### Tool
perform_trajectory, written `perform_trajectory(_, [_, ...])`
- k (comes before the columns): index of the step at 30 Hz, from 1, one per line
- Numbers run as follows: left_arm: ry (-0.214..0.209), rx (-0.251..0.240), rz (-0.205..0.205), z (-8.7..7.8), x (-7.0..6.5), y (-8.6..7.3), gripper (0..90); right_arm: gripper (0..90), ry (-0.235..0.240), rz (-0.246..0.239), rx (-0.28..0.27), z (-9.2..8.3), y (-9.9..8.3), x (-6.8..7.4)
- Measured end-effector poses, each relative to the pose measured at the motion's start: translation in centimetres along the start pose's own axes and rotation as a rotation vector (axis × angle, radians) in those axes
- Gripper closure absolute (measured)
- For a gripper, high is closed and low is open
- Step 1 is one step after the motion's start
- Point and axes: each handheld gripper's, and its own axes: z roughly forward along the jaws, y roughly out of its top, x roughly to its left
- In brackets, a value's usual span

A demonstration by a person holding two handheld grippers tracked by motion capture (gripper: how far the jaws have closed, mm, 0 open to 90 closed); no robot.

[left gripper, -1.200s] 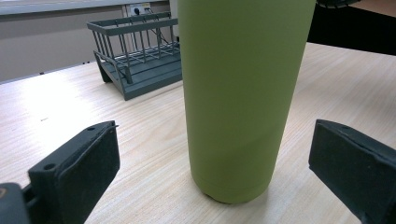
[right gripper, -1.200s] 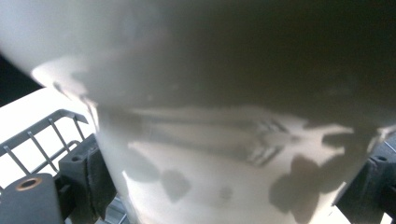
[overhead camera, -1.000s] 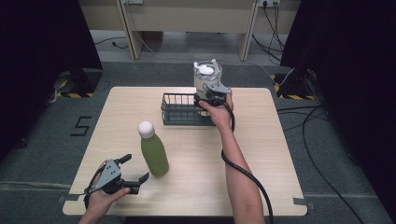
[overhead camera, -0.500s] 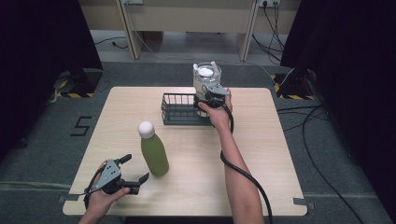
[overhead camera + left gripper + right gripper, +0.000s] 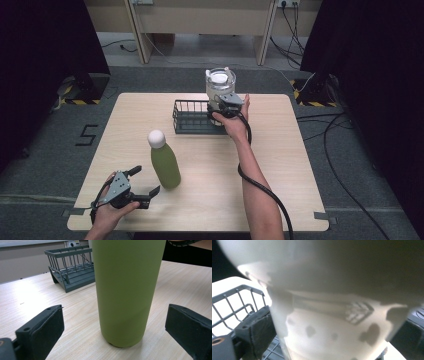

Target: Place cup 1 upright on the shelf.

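1. Our right gripper (image 5: 227, 107) is at the far side of the pale wooden table (image 5: 280, 165), around the lower body of the clear round jar with a white lid (image 5: 220, 82). Its jaws have just been opening. The jar is between them, and in the right gripper view the black pad beside it looks eased off rather than pressing.
2. The jar stands at the right end of the dark grey wire basket (image 5: 190, 122). We cannot tell whether its base sits flat on the basket's floor.
3. We judge the jar (image 5: 332, 335) to be rigid, smooth-walled and slippery. If it is glass, it is breakable and fairly heavy. We would take it low on the straight wall, not by the lid.
4. Our left gripper (image 5: 145, 180) lies near the table's front edge with its jaws wide apart. They flank the tall matte green bottle with a white round cap (image 5: 165, 162) without touching it.
5. The bottle (image 5: 125, 290) stands upright on the table, well apart from the basket. It looks stiff, probably metal, with a finish that should grip well. Being tall, it may tip, so we would clamp the straight mid-body, squarely.
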Motion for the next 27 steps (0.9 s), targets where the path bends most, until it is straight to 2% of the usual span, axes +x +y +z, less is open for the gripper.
perform_trajectory(5, [0.003,0.000,0.000,0.0,0.0,0.0,1.2,1.0,0.016,0.003,0.003,-0.7,-0.2,-0.2])
perform_trajectory(15, [0.010,-0.003,0.000,-0.1,0.0,0.0,1.2,2.4,0.044,0.016,0.002,-2.4,-0.5,-0.3])
perform_trajectory(27, [0.014,-0.005,0.003,-0.1,-0.1,0.1,1.2,3.4,0.038,0.019,-0.017,-5.3,-0.5,-0.8])
